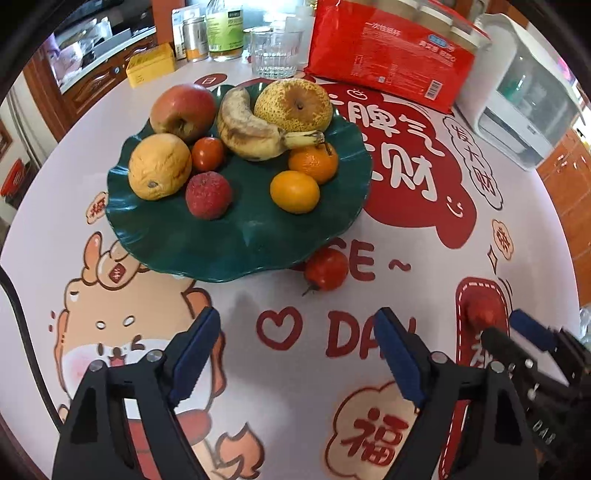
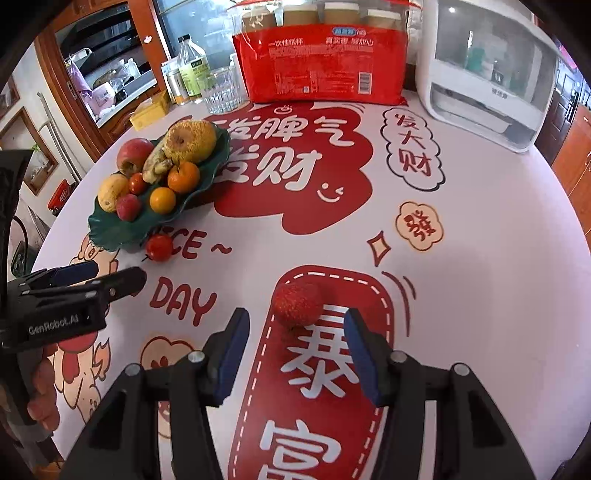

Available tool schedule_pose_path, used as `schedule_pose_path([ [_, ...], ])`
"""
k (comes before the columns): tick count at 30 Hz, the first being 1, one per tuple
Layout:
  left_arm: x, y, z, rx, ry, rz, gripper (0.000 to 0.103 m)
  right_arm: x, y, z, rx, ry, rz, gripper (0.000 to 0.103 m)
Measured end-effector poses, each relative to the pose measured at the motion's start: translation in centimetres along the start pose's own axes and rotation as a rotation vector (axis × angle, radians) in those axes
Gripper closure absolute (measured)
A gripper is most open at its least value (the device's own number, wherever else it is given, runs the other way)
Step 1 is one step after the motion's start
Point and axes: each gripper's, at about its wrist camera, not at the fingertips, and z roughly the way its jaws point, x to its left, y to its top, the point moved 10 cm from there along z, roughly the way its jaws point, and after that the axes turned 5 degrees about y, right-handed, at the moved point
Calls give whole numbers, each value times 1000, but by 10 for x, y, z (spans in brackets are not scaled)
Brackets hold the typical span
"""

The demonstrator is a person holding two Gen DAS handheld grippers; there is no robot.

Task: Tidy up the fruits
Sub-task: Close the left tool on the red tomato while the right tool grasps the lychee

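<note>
A dark green leaf-shaped plate (image 1: 240,258) holds an apple (image 1: 183,110), a banana (image 1: 251,133), a pear (image 1: 293,105), a yellow citrus (image 1: 160,166), two mandarins (image 1: 295,192), a small tomato (image 1: 208,153) and a lychee (image 1: 208,195). A second small tomato (image 1: 327,271) lies on the table against the plate's near rim. My left gripper (image 1: 297,314) hangs open just short of it, empty. A loose red lychee (image 2: 297,304) rests on the red patch of the tablecloth. My right gripper (image 2: 295,315) is open, its fingertips on either side of this lychee, pads not touching it.
At the table's back stand a red pack of paper cups (image 2: 325,59), a ribbed glass (image 2: 221,92), bottles and a tin (image 1: 218,29), a yellow box (image 1: 151,68) and a white appliance (image 2: 487,74). A hand (image 2: 40,387) holds the left gripper.
</note>
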Motion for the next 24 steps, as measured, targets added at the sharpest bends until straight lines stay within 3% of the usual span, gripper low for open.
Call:
schedule_pose_path([
  [12,-4,6,19,-18,32,-71,25,-2,-5,17,-2,-3,-9,50],
  [24,-13,19,32,-34,85,-92,28,0,-4,26,-24,-25,-62,59],
])
